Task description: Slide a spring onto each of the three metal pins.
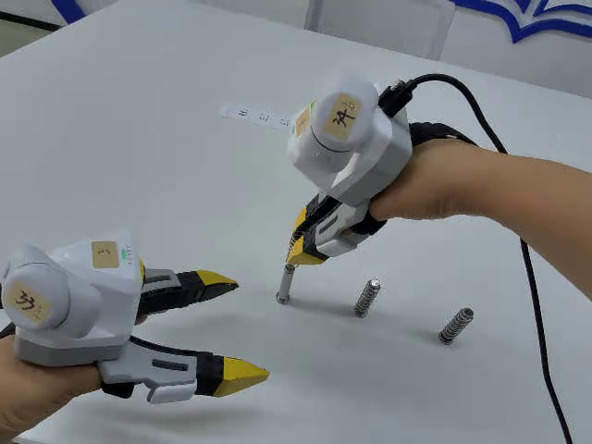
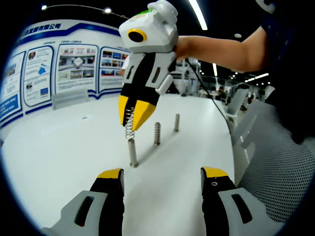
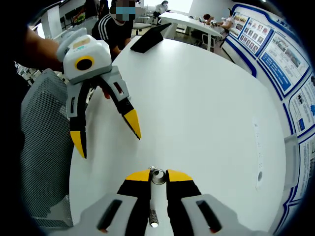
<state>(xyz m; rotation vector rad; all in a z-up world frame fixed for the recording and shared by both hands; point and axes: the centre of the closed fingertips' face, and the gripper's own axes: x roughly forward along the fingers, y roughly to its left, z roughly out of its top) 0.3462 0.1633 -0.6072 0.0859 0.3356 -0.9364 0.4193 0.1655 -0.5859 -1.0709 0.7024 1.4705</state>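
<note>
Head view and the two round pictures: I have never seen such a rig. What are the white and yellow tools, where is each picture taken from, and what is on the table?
There is no robot: a person holds a hand-held gripper in each hand. The head view comes from a headset camera looking down at the white table. Each round picture comes from a camera riding on one of them, whose own two jaws rise from the bottom. The right hand-held gripper is shut on a spring, held over the top of a bare metal pin. The left hand-held gripper is open and holds nothing. Beside the bare pin stand a second pin and a third pin, each already wearing a spring.
</note>
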